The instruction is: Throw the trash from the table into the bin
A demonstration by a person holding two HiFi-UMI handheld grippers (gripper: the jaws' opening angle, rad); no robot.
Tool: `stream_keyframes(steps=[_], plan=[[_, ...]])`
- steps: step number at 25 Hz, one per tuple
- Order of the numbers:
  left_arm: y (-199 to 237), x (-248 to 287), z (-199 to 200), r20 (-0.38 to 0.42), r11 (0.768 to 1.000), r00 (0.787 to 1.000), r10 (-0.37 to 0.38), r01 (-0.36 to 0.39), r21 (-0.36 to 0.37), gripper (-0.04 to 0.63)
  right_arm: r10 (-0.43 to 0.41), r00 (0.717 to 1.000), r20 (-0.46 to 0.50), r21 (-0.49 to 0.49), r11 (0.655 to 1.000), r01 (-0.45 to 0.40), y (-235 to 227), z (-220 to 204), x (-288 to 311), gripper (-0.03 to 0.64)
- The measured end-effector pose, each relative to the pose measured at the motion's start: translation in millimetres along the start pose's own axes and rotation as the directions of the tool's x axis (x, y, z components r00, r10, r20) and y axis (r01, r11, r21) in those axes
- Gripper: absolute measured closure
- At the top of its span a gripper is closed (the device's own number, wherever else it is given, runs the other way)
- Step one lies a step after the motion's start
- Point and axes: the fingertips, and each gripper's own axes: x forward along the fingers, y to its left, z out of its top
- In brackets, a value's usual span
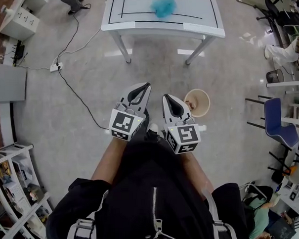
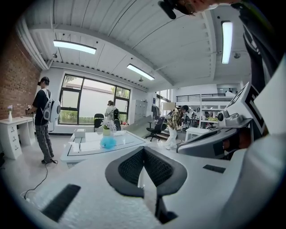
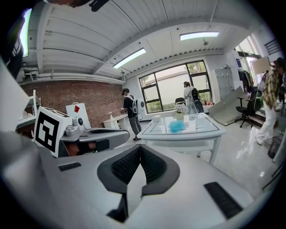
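Fluffy blue trash (image 1: 163, 7) lay on the white glass-topped table (image 1: 160, 29), well apart from the left gripper (image 1: 146, 87) and right gripper (image 1: 166, 98), both pressed together, empty, near a round tan bin (image 1: 197, 102).

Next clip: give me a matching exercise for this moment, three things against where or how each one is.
Things:
1. blue trash
2. bin
3. right tongs

States:
a. shut, holding nothing
b. standing on the floor
c. lying on the white table

Pairs: 1-c, 2-b, 3-a.
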Motion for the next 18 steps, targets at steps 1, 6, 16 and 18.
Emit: stream_keyframes(steps=[1,6,16,18], plan=[[7,5,0,0.001,1.000,1.000,-0.002,0.002,-0.006,0.589,-0.001,1.000,-0.002,-0.002,1.000,0.001,-2,4,8,0.607],[50,29,5,0.007,1.000,1.000,-0.015,0.016,-0.014,0.590,-0.016,1.000,0.003,-0.023,1.000,0.017,-8,29,54,0.607],[136,64,25,0.043,0.999,0.998,-0.041,0.042,-0.031,0.589,-0.060,0.998,0.018,-0.041,0.997,0.060,-7,77,135,0.607],[150,70,29,0.049,0.998,0.998,-0.046,0.048,-0.031,0.589,-0.074,0.997,0.029,-0.043,0.996,0.075,-8,86,146,0.607]])
